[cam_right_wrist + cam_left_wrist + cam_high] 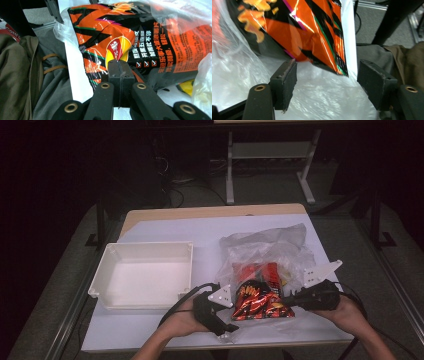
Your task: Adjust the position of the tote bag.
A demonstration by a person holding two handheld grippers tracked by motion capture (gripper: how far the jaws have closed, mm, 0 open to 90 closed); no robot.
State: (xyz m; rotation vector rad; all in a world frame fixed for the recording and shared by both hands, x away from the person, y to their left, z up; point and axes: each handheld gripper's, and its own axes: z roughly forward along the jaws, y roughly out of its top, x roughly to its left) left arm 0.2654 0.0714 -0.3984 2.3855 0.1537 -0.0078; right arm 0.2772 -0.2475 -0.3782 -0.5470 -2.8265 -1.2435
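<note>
My right gripper (289, 299) clamped on edge of orange-black snack bag (257, 296), jaws pressed flat together on foil. Bag lies at near edge of table (165, 227), half inside clear plastic bag (270, 245), between my 2 grippers. My left gripper (226, 330) jaws stand wide, pads (285, 80) not touching anything, clear plastic film beneath, snack bag corner just above gap. White tray (145, 251) sits at left, well apart from snack bag.
</note>
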